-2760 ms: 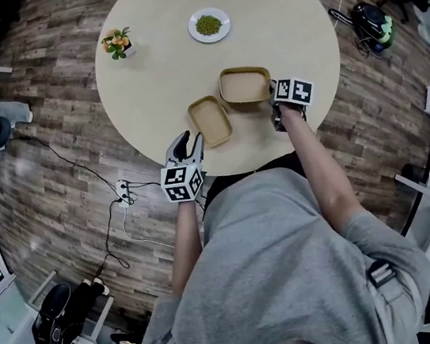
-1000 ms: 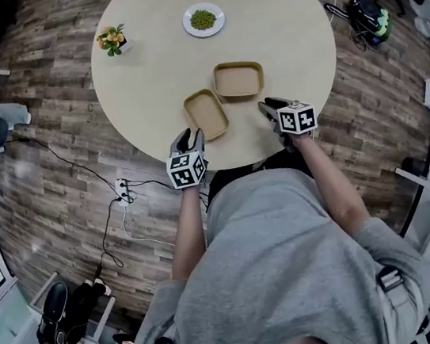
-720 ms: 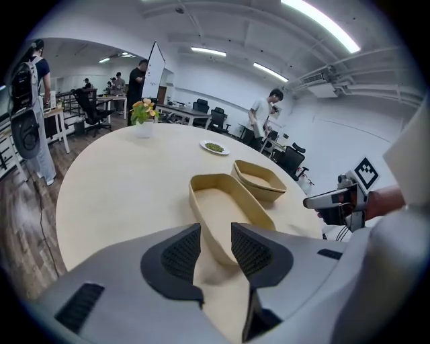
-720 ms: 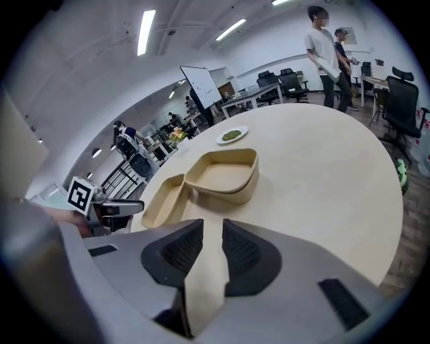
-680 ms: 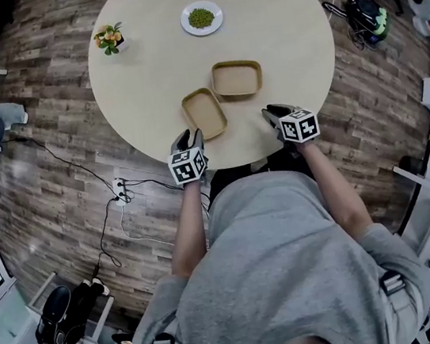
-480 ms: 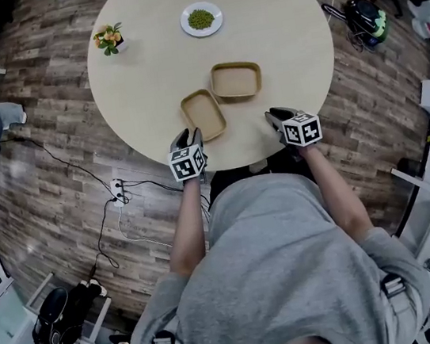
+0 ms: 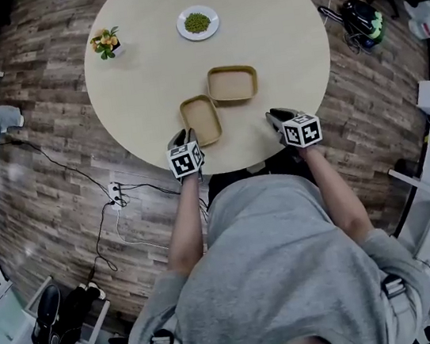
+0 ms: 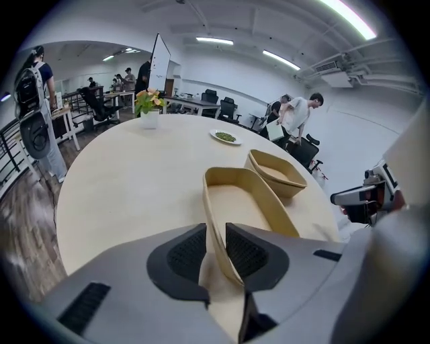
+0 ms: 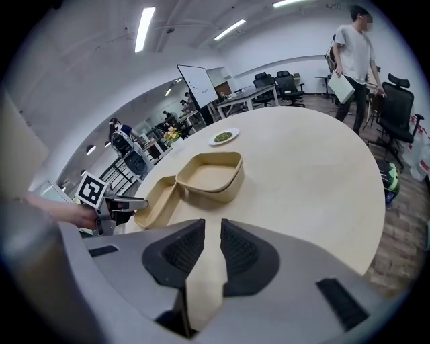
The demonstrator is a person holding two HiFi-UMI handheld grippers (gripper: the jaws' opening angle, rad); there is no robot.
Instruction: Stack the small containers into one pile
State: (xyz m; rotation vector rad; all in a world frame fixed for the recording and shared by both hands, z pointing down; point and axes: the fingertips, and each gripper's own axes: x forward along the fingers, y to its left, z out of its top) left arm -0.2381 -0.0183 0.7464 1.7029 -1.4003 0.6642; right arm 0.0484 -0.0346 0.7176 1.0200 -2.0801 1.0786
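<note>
Cables and a white power strip (image 7: 114, 192) sprawl on the wooden floor (image 7: 44, 153) at far left. On the round pale desk (image 7: 151, 64), a small potted plant (image 7: 105, 42) with orange blooms sits near the left edge, well away from the action.

Down at the near edge comes the left gripper (image 7: 184, 136), its cube (image 7: 186, 159) showing only black-and-white square markers, no lettering. Its jaws have just been closing, and in the left gripper view the near wall of the near container (image 8: 245, 208) stands pinched between the pads (image 8: 245, 254).

That tan, empty container touches the far container (image 7: 232, 83), a squarer tan tub just beyond it to the right. Further back, a white plate (image 7: 198, 23) of green bits sits alone, clear of both.

Over to the right gripper (image 7: 277, 117), hovering at the desk's near edge, apart from the tubs. Its jaws have just been closing too; they stand narrow, with only bare desk showing between them.

Off the desk at far right, a dark bag (image 7: 359, 25) with green trim lies on the floor.
</note>
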